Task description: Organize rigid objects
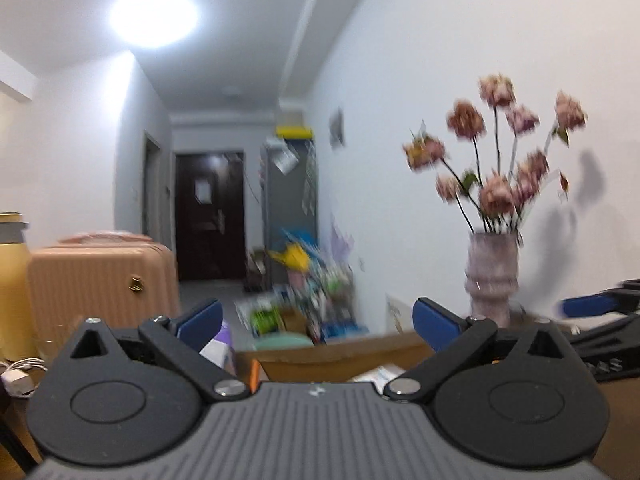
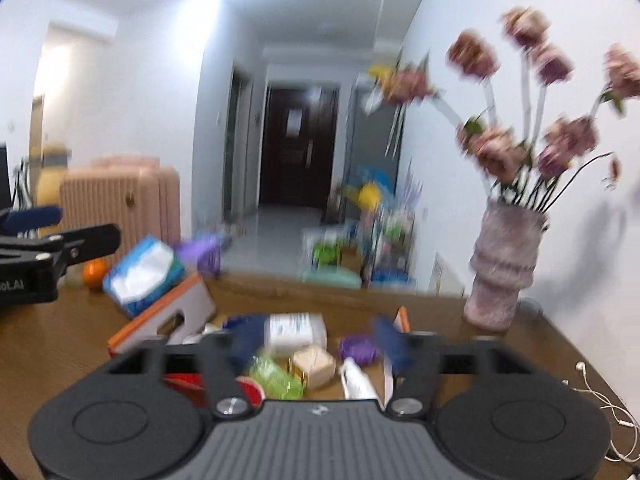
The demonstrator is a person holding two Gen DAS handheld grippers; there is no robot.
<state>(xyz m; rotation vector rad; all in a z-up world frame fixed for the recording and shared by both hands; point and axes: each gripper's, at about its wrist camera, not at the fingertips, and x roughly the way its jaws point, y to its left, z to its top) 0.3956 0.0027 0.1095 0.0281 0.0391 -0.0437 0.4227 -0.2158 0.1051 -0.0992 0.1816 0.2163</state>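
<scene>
While both views are smeared by blur, we can make out our left tongs [image 1: 318,326] spread wide with nothing between the blue pads, held above the near part of the wooden desk [image 2: 52,344] and facing down a hallway. Our right tongs [image 2: 320,338] are also parted and hold nothing, hovering over a cluster of small rigid objects near the middle of the desk: a white labelled packet [image 2: 296,330], a tan cube-shaped box [image 2: 314,364], a green crinkled wrapper [image 2: 276,378], a purple round piece [image 2: 358,348], a white tube [image 2: 356,380] and something red [image 2: 186,384] partly hidden behind the left finger. Whether these lie in a tray or straight on the desk we cannot tell. Beside them, toward the left edge, an orange-rimmed grey panel [image 2: 166,318] with a cut-out handle stands tilted, and beyond it lie a blue tissue pack [image 2: 144,276] and an orange fruit [image 2: 95,273]. At the far right corner stands a pale ribbed vase [image 2: 502,272] of pink flowers [image 2: 496,148], with a white earphone cable [image 2: 600,396] along the right edge.
</scene>
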